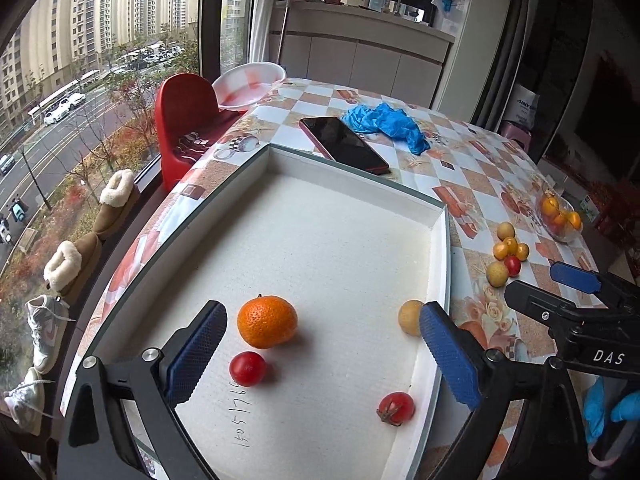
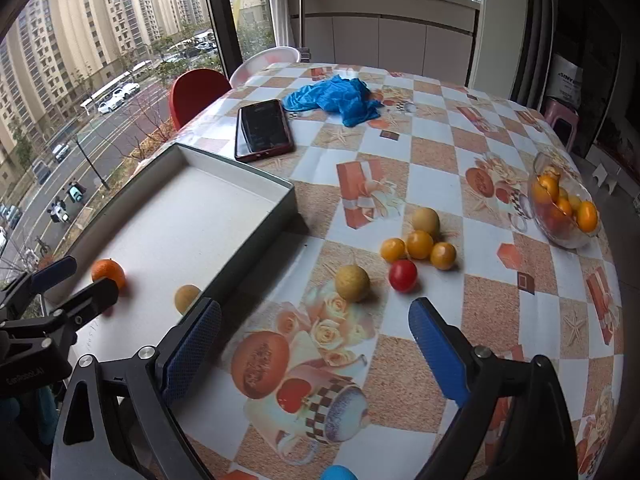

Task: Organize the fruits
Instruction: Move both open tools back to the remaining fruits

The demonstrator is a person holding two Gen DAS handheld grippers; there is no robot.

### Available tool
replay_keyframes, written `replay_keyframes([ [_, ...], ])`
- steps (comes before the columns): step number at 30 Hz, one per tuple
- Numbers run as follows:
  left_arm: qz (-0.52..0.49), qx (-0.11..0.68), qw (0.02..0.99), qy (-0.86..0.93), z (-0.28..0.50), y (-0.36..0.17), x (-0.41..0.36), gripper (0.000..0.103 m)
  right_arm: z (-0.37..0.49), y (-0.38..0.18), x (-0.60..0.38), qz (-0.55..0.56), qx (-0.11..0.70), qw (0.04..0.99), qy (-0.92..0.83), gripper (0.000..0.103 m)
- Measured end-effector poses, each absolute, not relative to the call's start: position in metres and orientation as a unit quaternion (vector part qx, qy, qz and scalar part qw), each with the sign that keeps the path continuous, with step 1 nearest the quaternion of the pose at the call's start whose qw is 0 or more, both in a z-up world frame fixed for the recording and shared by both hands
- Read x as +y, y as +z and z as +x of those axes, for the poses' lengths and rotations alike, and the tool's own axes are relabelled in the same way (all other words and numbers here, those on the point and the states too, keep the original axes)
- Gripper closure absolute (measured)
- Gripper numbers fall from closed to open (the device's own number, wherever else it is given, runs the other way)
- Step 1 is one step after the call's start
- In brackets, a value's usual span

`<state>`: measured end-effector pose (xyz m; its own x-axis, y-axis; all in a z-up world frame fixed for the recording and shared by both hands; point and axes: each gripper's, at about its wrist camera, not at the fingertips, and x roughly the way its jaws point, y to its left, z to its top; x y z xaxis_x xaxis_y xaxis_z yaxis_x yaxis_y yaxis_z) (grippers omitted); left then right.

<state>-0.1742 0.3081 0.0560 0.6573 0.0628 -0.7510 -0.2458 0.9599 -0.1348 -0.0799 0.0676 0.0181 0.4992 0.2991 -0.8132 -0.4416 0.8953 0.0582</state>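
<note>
Checkered tablecloth [image 2: 432, 184] carries a white tray [image 1: 438, 264] holding 1 orange [image 1: 267, 322] and 2 tomatoes, while left gripper [image 1: 324, 360] and right gripper [image 2: 316, 354] hover spread, empty.

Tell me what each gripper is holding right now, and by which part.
Nothing is held. The left gripper stands open above the white tray, and the right gripper stands open over the table; no fruit is between the pads of either.
</note>
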Motion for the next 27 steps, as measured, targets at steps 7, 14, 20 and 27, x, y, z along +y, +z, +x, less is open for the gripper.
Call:
replay_keyframes([
  [7,-0.076,0.414,0.906,0.050,-0.162,0.063,0.267,0.005,-0.069,-0.011,-0.001,-0.060,0.493,0.856,0.142,0.007],
  [14,-0.040,0.426,0.904,0.005,-0.151,0.066,0.217,0.005,-0.070,-0.032,-0.046,-0.068,0.503,0.856,0.098,0.007],
  [20,-0.006,0.445,0.896,-0.016,-0.131,0.059,0.180,0.005,-0.073,-0.036,-0.068,-0.054,0.486,0.867,0.098,0.000],
  [27,0.036,0.458,0.888,-0.019,-0.102,0.045,0.151,0.005,-0.083,-0.039,-0.068,-0.059,0.445,0.887,0.106,0.000],
])
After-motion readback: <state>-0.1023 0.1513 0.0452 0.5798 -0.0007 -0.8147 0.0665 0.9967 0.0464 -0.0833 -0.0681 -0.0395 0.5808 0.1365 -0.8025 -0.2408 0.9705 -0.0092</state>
